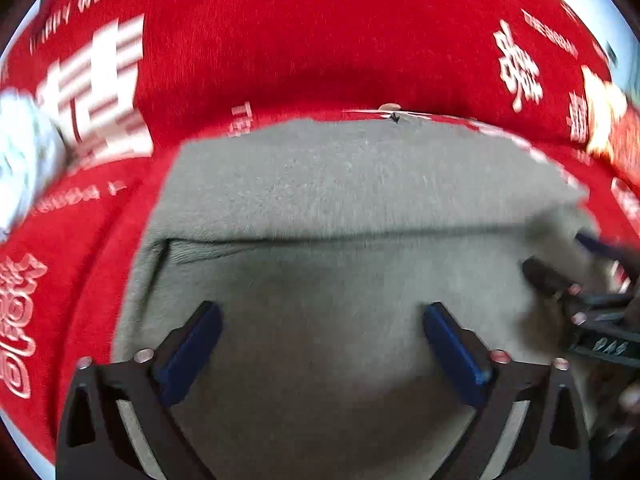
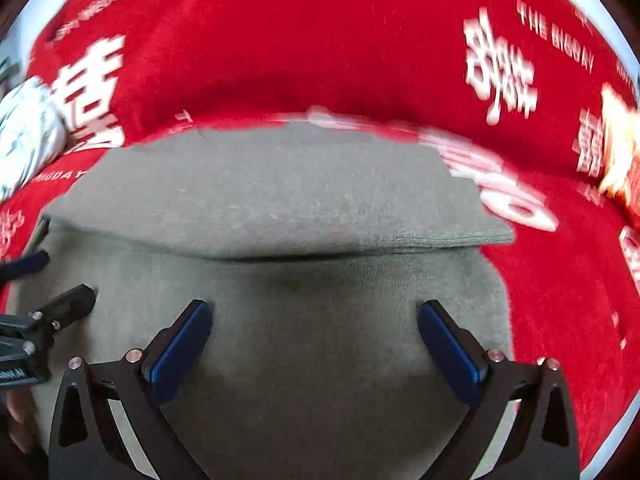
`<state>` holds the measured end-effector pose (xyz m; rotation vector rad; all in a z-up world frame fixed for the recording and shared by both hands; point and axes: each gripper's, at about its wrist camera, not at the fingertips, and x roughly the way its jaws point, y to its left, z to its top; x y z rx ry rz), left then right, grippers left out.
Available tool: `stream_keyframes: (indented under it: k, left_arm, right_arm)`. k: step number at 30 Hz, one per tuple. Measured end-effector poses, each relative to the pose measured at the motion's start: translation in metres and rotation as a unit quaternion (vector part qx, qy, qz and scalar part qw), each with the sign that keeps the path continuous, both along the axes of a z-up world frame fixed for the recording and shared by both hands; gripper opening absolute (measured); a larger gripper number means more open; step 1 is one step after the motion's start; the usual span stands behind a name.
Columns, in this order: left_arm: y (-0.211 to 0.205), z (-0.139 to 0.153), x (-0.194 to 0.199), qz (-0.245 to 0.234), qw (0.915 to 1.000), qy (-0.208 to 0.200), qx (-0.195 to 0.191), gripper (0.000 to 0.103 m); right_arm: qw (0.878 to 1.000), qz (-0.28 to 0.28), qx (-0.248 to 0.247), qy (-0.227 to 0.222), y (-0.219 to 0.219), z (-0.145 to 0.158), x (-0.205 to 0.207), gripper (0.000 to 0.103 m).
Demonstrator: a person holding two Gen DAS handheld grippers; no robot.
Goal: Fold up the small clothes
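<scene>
Both grippers hang spread open and empty above the near half of the grey garment.

The left gripper (image 1: 322, 344) has its blue pads wide apart and grasps nothing; the right gripper (image 2: 314, 342) is the same, released, and it stands just beside the left one, at about 3 o'clock from it. Directly under and ahead of both, toward 12 o'clock, lies the grey garment (image 1: 360, 184) on the red blanket (image 1: 260, 48). It is already folded one time, and the fold edge (image 2: 280, 252) runs across from 9 to 3 o'clock, so the long axis lies sideways to the fingers. I judge that the two grippers are about equally near to it, each over its own end. A white cloth (image 1: 20, 160) lies well apart at 10 o'clock.
</scene>
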<state>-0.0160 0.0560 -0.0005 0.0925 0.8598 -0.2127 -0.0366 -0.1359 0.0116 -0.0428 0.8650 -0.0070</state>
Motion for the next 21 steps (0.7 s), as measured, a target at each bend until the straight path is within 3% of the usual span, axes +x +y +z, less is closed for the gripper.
stream_keyframes:
  k: [4, 11, 15, 21]
  left_arm:
    - [0.016, 0.000, -0.018, 0.012, 0.9998, -0.006, -0.018, 0.103]
    - [0.027, -0.004, -0.054, 0.029, 0.9993, -0.016, -0.019, 0.103]
    - [0.029, -0.004, -0.069, 0.043, 0.9986, -0.011, -0.030, 0.103]
    - [0.025, -0.010, -0.101, 0.037, 0.9989, -0.025, -0.009, 0.103]
  right_arm:
    - [1.000, 0.001, 0.012, 0.002, -0.003, 0.001, -0.009, 0.103]
    - [0.998, 0.011, 0.006, -0.058, -0.002, -0.004, -0.065, 0.103]
    - [0.997, 0.021, 0.003, -0.071, 0.000, -0.006, -0.092, 0.103]
    - [0.996, 0.021, -0.002, -0.089, 0.002, -0.012, -0.121, 0.103]
